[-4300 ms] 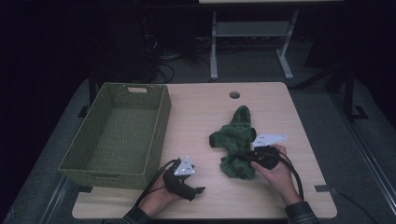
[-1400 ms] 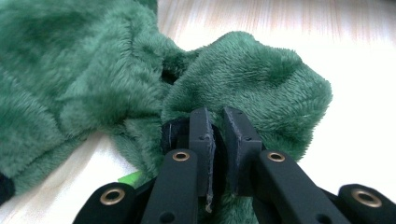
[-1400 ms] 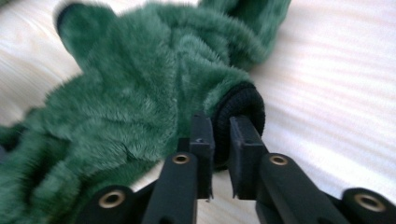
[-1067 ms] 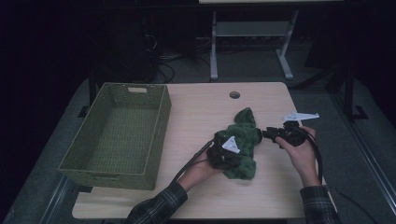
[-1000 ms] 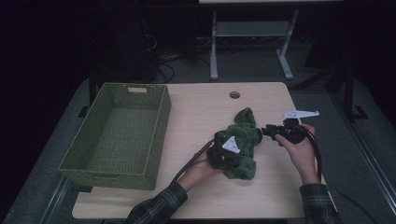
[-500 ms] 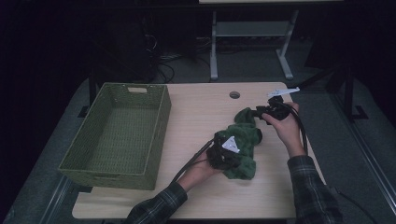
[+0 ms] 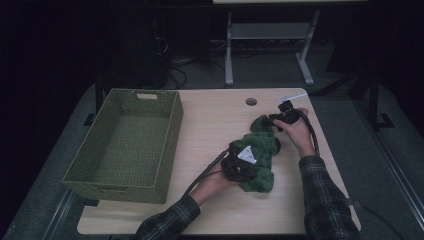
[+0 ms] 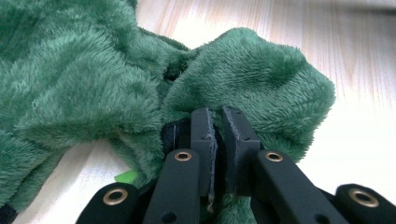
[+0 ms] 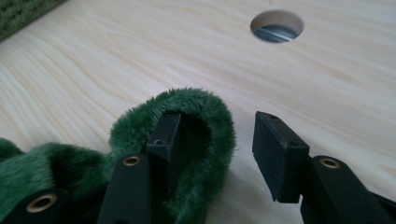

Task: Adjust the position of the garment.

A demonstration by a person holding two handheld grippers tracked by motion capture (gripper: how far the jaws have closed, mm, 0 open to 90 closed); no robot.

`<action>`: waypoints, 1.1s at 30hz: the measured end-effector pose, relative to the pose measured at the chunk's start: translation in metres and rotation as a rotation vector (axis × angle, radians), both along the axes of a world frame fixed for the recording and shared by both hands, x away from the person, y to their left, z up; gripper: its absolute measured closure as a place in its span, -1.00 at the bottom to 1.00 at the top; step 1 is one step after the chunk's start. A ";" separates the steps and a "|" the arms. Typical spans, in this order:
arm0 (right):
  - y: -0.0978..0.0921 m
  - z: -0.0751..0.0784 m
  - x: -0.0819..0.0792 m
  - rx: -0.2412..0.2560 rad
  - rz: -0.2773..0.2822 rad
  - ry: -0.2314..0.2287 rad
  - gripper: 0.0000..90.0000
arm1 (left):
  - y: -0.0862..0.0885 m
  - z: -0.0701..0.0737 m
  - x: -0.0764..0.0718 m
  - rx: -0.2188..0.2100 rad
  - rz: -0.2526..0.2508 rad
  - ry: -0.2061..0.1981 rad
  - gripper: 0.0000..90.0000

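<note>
A green fleece cloth (image 7: pixel 260 155) lies crumpled on the wooden table (image 7: pixel 210 125), right of centre. My left gripper (image 7: pixel 240 165) sits at its near left part, and in the left gripper view the jaws are shut on a fold of the green fleece cloth (image 8: pixel 252 79), my left gripper (image 8: pixel 218 121) pinching the pile. My right gripper (image 7: pixel 275 121) is at the cloth's far end. In the right gripper view my right gripper (image 9: pixel 217 140) stands open, its jaws straddling the curled edge of the green fleece cloth (image 9: pixel 205 116).
A green woven basket (image 7: pixel 127 142) stands empty on the left half of the table. A round cable hole (image 7: pixel 251 101) is in the table near the far edge, also seen as the cable hole (image 9: pixel 276 21) ahead of the right jaws.
My left gripper went from the table's front edge onto the cloth and shut on it. My right gripper swung from the cloth's right side to its far end.
</note>
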State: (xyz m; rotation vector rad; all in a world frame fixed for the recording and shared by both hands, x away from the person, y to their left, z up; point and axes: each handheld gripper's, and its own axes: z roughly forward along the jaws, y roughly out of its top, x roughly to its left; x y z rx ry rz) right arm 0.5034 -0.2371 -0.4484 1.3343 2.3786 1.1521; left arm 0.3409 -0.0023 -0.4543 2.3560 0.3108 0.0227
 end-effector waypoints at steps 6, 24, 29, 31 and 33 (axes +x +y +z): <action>0.007 -0.003 0.005 0.042 -0.010 -0.003 0.71 | 0.000 0.000 0.000 0.002 0.001 -0.001 0.84; 0.009 0.061 -0.061 -0.002 0.056 -0.130 0.96 | -0.002 0.001 -0.002 0.020 0.015 -0.008 0.84; 0.010 0.073 -0.086 0.012 0.087 -0.176 0.96 | -0.002 0.001 -0.002 0.026 0.020 -0.019 0.84; 0.011 0.077 -0.099 0.019 0.102 -0.194 0.96 | -0.003 0.001 -0.002 0.022 0.027 -0.018 0.84; 0.012 0.078 -0.109 0.032 0.114 -0.203 0.96 | -0.003 0.001 -0.003 0.027 0.028 -0.025 0.85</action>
